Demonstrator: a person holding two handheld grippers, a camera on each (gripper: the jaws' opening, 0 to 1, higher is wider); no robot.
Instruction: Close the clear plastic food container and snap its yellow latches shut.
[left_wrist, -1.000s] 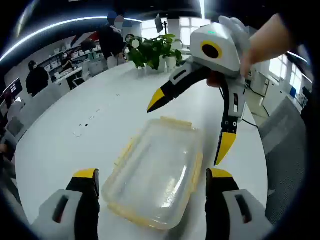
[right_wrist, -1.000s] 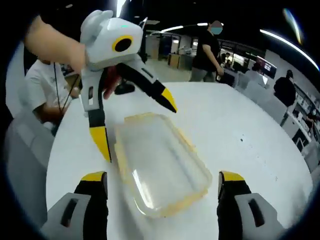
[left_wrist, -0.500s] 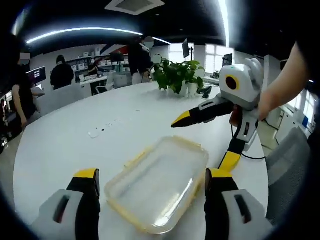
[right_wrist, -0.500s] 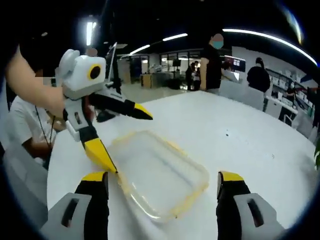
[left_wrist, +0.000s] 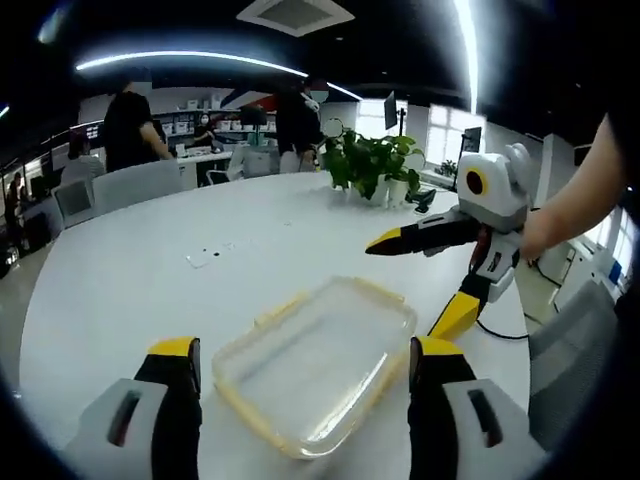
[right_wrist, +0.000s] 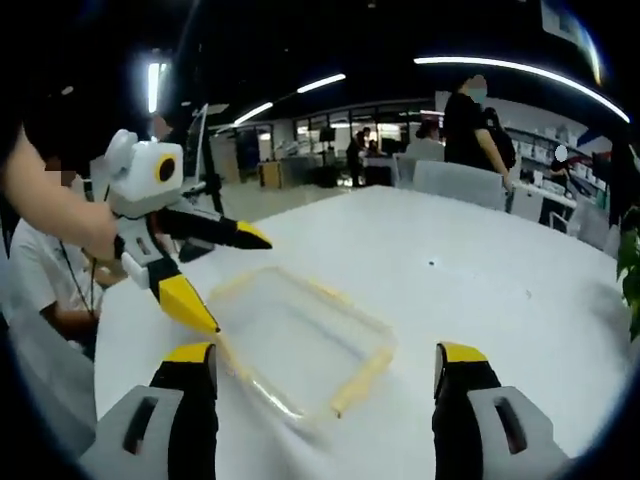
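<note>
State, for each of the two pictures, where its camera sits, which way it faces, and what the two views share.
Left gripper view: rides the left gripper, looking across the container at the right gripper and potted plant.
Right gripper view: rides the right gripper, facing the left gripper.
Shared: container, white table.

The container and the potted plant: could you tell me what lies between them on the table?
Mostly bare white table in the left gripper view. The right gripper, jaws open, hangs over the stretch between container and plant.
</note>
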